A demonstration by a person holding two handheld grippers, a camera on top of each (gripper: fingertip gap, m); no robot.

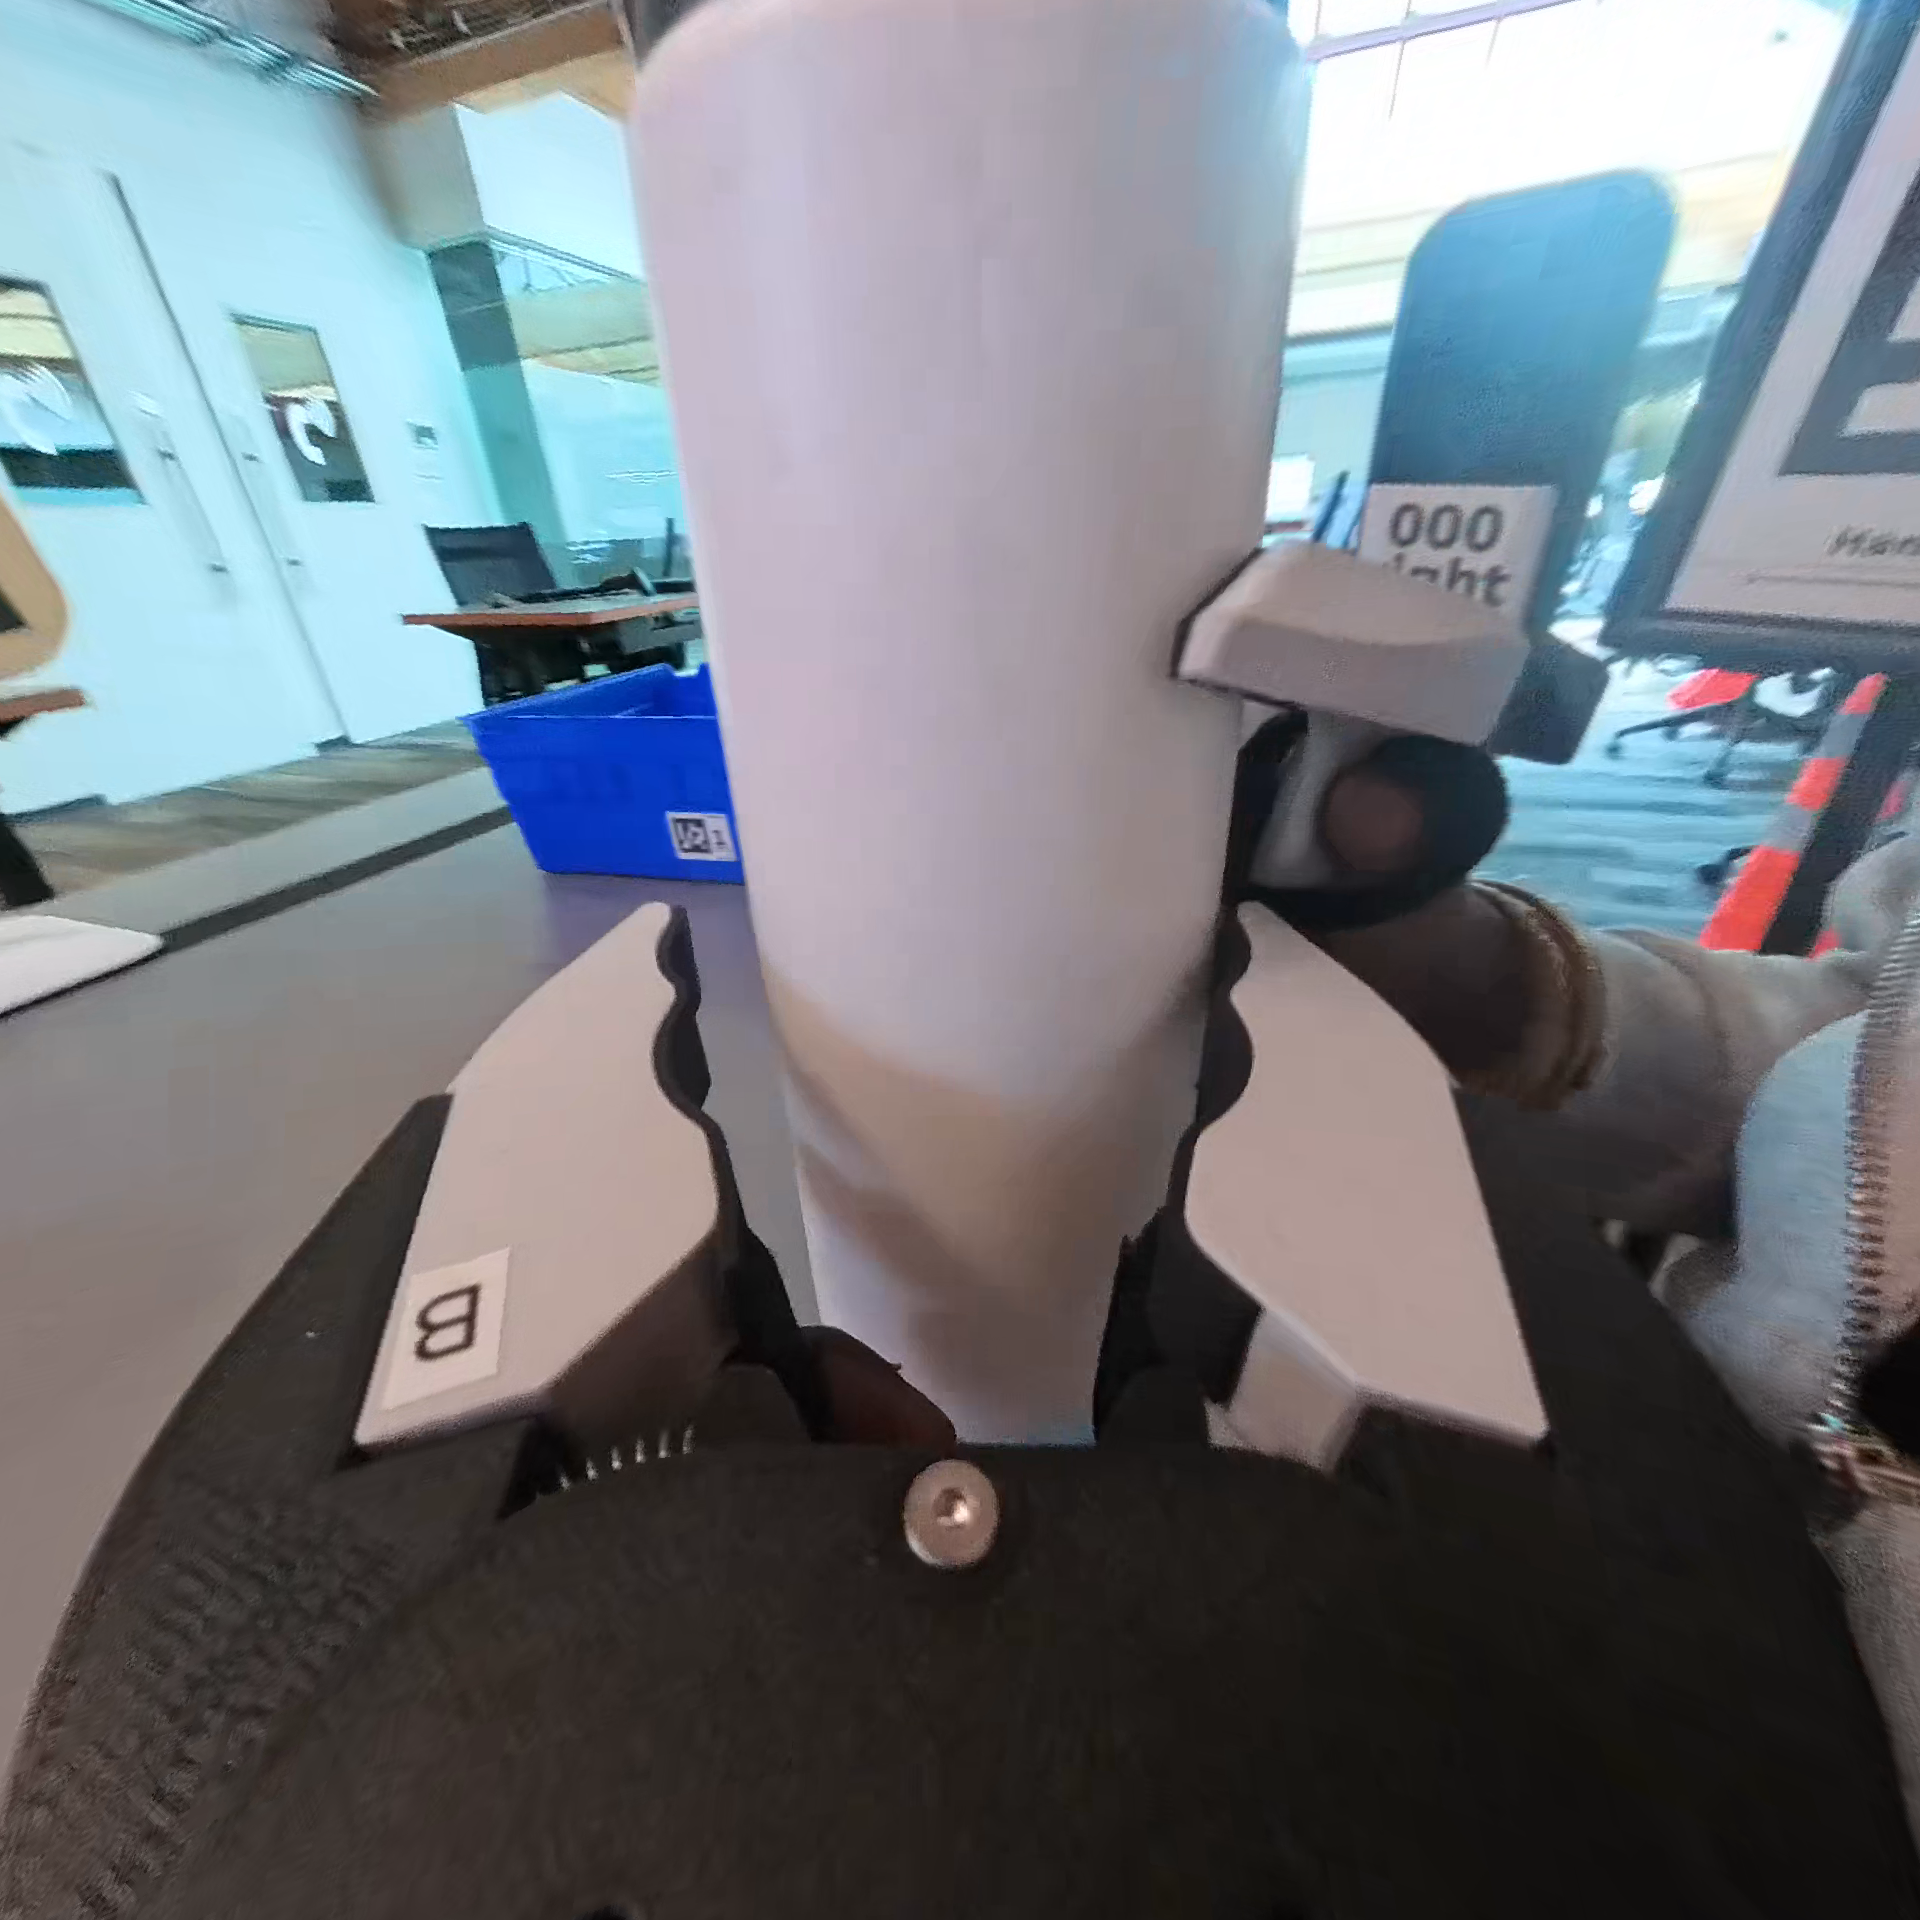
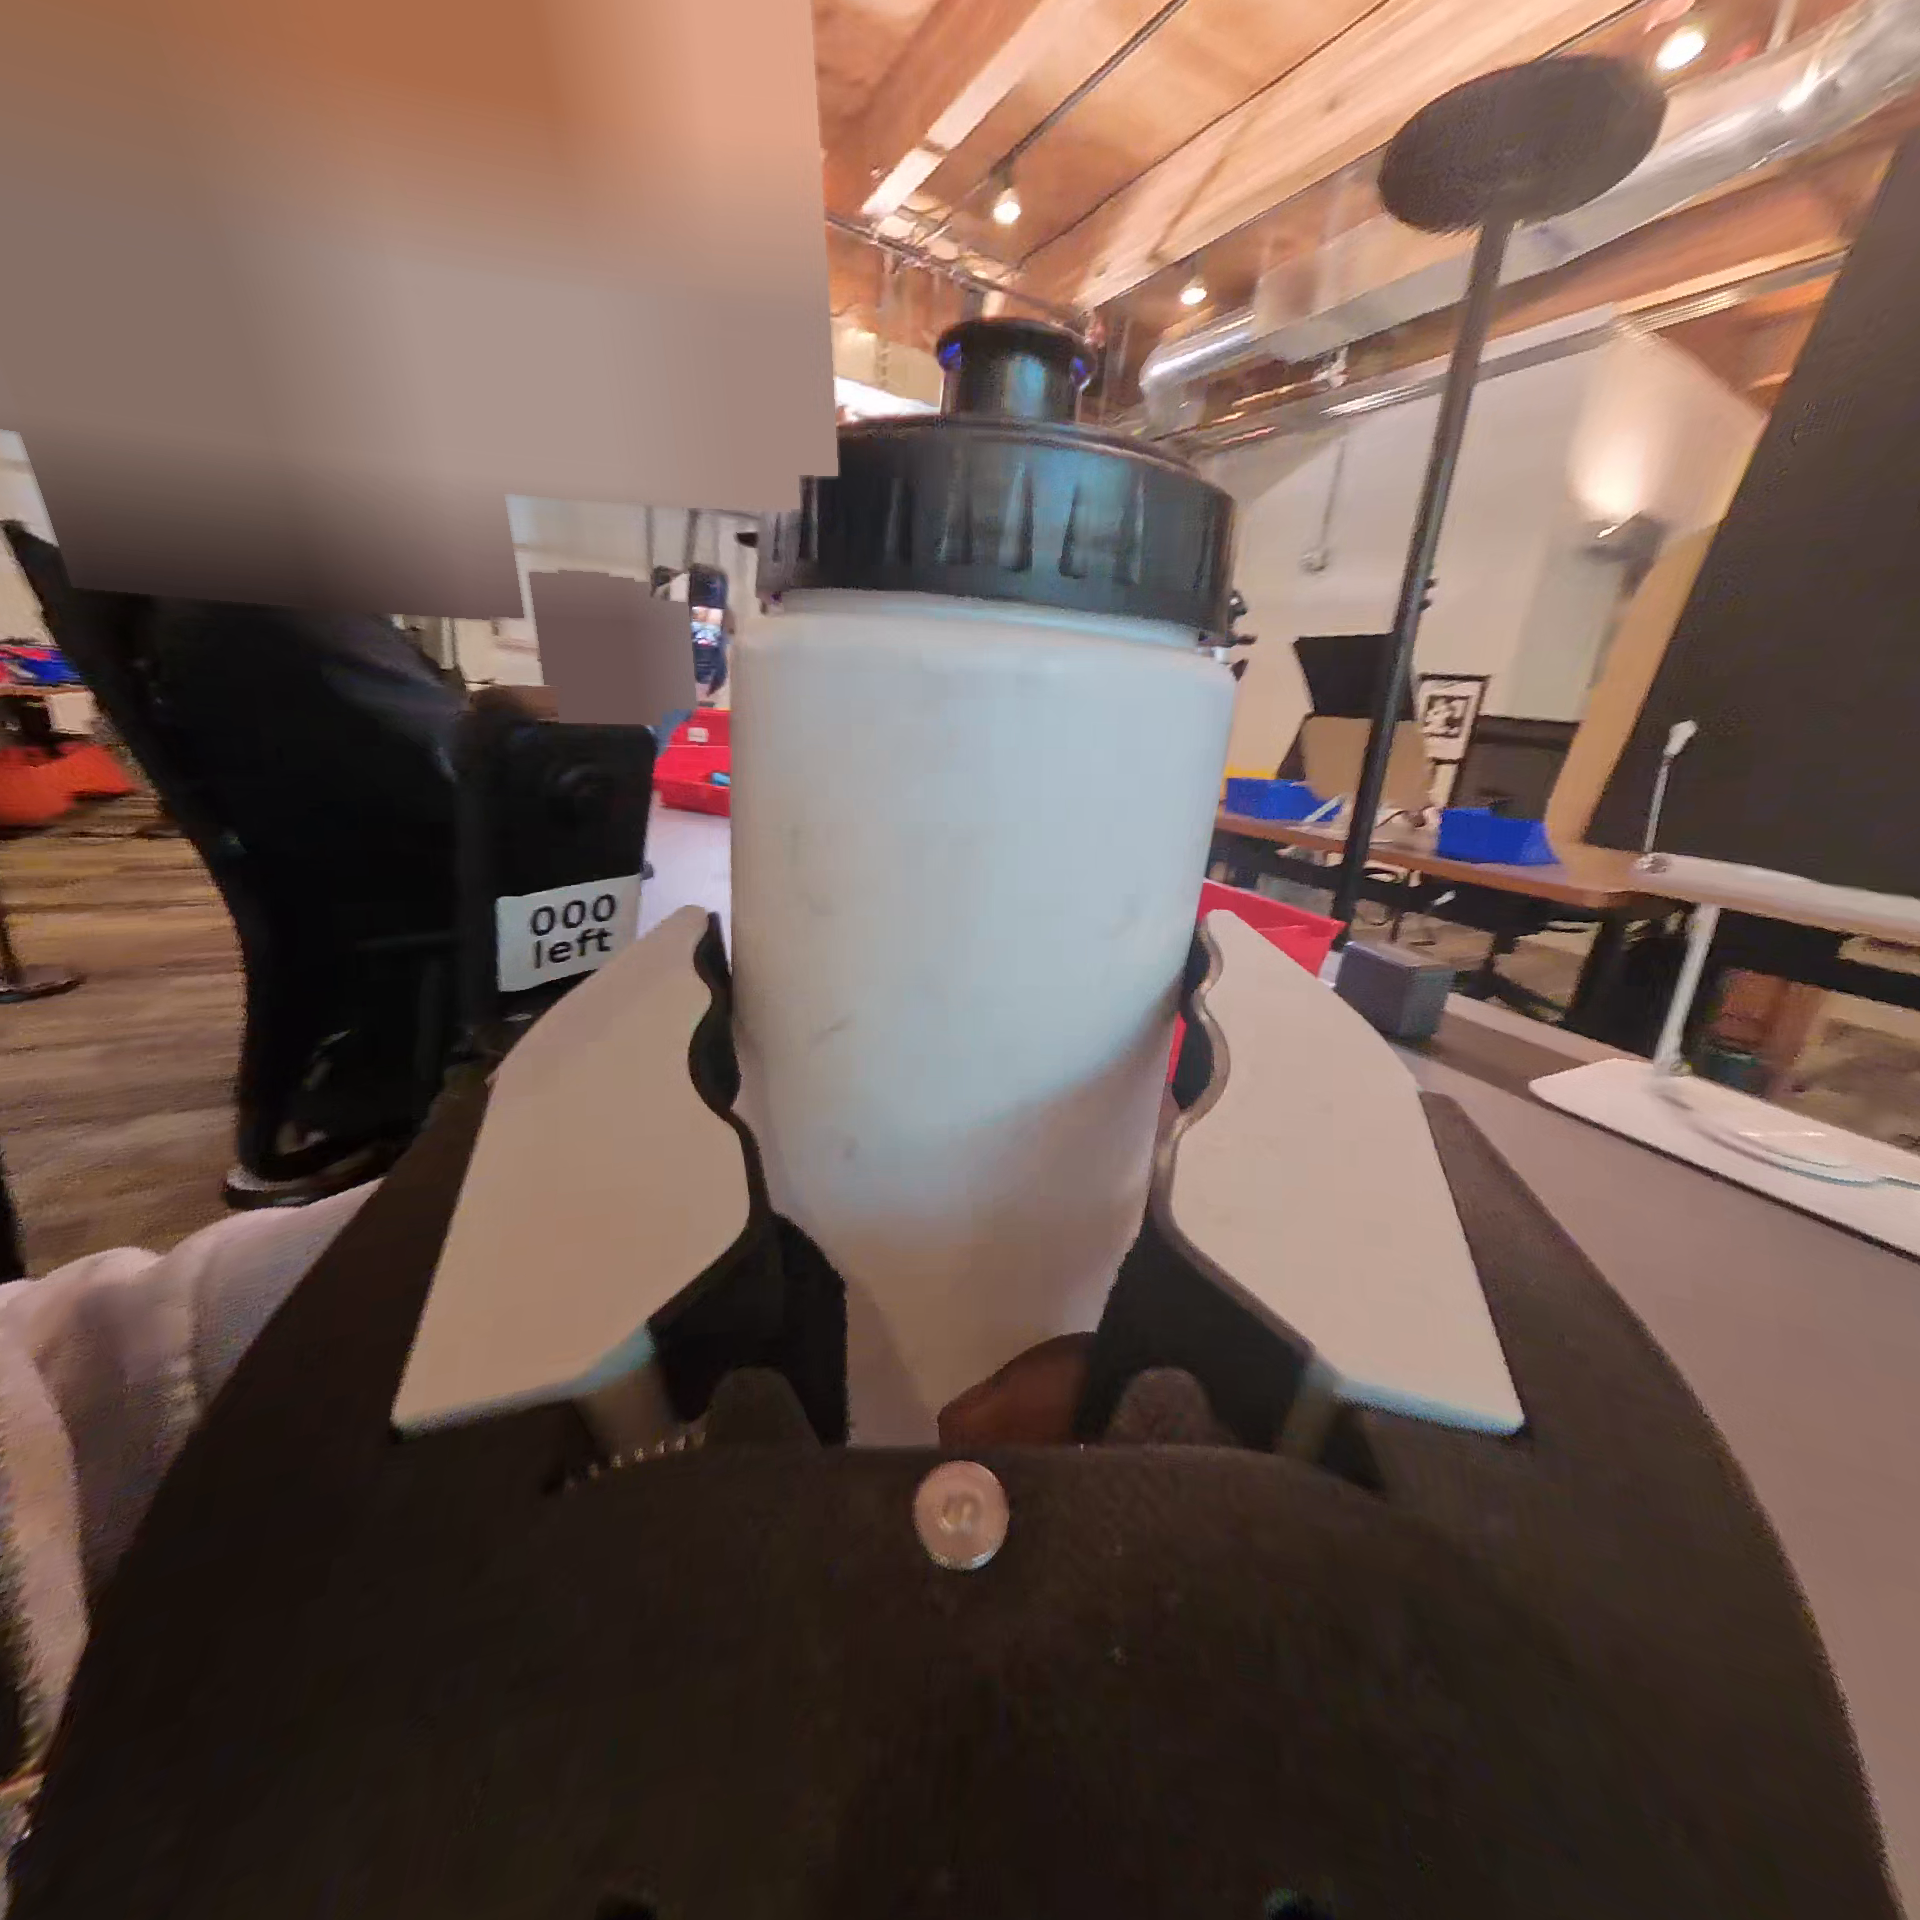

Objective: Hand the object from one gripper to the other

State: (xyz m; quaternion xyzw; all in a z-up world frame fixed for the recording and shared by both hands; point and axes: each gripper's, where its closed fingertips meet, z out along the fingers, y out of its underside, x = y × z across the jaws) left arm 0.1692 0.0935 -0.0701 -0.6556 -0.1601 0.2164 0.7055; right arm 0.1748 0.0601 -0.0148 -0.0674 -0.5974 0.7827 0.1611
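A white plastic bottle (image 1: pixel 956 520) with a black screw cap and spout (image 2: pixel 1013 509) stands upright between both grippers above the dark table. My right gripper (image 2: pixel 956 925) is shut on the bottle (image 2: pixel 977 831), with both pads pressed against its sides. One of its fingers (image 1: pixel 1340 644) shows in the left wrist view, touching the bottle's right side higher up. My left gripper (image 1: pixel 956 914) is around the bottle's lower part. Its right pad touches the bottle and a gap shows at the left pad, so it is open. The left gripper's body (image 2: pixel 561 831) shows behind the bottle.
A blue bin (image 1: pixel 613 779) sits on the dark table (image 1: pixel 260 1039) behind the bottle. A red bin (image 2: pixel 1278 925), a grey box (image 2: pixel 1392 987) and a white mat (image 2: pixel 1714 1132) lie to the right. A framed sign (image 1: pixel 1818 364) stands close on the right. A person's sleeve (image 1: pixel 1683 1018) is near. The grippers' ends are close to 5 cm from one another.
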